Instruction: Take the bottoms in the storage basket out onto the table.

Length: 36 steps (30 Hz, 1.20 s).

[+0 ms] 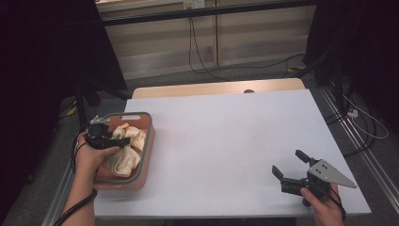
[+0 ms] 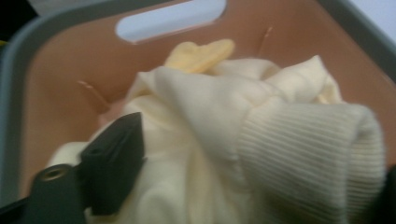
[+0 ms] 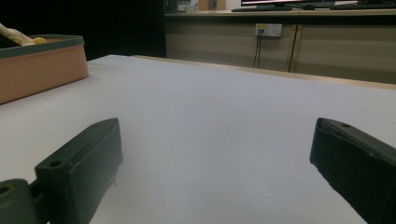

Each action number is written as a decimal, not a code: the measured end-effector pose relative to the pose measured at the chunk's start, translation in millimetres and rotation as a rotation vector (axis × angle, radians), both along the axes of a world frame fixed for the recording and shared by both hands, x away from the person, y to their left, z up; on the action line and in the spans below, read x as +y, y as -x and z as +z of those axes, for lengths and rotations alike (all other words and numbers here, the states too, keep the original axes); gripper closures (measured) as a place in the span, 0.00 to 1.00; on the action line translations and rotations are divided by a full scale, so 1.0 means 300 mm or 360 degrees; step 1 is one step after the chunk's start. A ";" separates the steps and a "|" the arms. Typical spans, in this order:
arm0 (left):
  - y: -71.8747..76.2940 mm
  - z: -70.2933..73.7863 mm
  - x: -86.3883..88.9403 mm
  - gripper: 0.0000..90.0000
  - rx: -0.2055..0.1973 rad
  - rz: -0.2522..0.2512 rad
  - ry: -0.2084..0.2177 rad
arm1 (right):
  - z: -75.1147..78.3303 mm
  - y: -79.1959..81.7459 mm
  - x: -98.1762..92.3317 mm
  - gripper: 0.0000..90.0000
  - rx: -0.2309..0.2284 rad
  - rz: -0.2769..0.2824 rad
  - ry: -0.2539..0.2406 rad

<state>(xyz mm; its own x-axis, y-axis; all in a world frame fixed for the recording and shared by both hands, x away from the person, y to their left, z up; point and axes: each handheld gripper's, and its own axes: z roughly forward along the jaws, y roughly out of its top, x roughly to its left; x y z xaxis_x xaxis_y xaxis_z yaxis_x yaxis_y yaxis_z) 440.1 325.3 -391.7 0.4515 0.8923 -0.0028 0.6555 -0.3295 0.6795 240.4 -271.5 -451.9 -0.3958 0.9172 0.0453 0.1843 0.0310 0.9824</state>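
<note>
A salmon-pink basket [image 1: 149, 136] with a grey rim stands at the table's left edge. A crumpled cream garment [image 1: 129, 148] lies in it. My left gripper [image 1: 123, 140] reaches into the basket over the garment. In the left gripper view its jaws stand wide apart, with the garment [image 2: 210, 107] and its ribbed cuff [image 2: 303, 154] bulging between them; the basket's wall [image 2: 60, 70] rises behind. My right gripper [image 1: 287, 161] hovers low over the white table [image 1: 226, 136] near its front right corner, open and holding nothing. In the right gripper view the right gripper [image 3: 215, 154] faces bare tabletop, with the basket [image 3: 42, 65] far left.
The table's far wooden edge [image 1: 216, 88] borders a floor with cables [image 1: 197, 52]. Dark stands flank the table. A power strip [image 1: 352, 113] lies on the floor at the right.
</note>
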 end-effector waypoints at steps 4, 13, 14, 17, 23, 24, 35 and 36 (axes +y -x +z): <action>0.016 -0.009 -0.002 0.12 0.0027 0.0013 -0.0041 | 0.001 0.002 -0.003 0.02 -0.0006 0.0002 0.0003; 0.008 -0.101 -0.018 0.04 0.0087 0.0042 -0.0020 | 0.001 0.000 -0.003 0.02 -0.0002 0.0002 0.0001; 0.008 -0.111 -0.021 0.03 0.0086 0.0040 -0.0028 | 0.001 0.000 -0.005 0.03 -0.0004 0.0003 0.0004; 0.012 -0.143 -0.024 0.02 0.0040 0.0009 -0.0062 | 0.000 0.000 -0.006 0.03 -0.0003 0.0000 0.0005; 0.015 -0.174 -0.017 0.03 0.0013 -0.0023 -0.0077 | 0.000 0.001 -0.004 0.03 -0.0003 0.0011 0.0012; 0.019 -0.179 -0.017 0.03 0.0015 -0.0035 -0.0089 | 0.000 0.001 -0.003 0.03 -0.0004 0.0013 0.0013; 0.010 -0.166 -0.051 0.41 0.0088 0.0001 -0.0166 | 0.006 0.009 -0.008 0.03 -0.0016 -0.0003 -0.0001; 0.008 -0.164 -0.055 0.46 0.0093 0.0014 -0.0169 | 0.006 0.009 -0.008 0.03 -0.0014 -0.0004 0.0000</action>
<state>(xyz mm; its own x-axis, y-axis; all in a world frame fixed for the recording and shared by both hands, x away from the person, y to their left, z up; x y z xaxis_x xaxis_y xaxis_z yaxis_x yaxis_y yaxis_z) 437.7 308.8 -440.8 0.4453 0.8930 0.0659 0.6962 -0.3915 0.6017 237.6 -273.9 -450.2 -0.3940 0.9181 0.0419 0.1758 0.0305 0.9840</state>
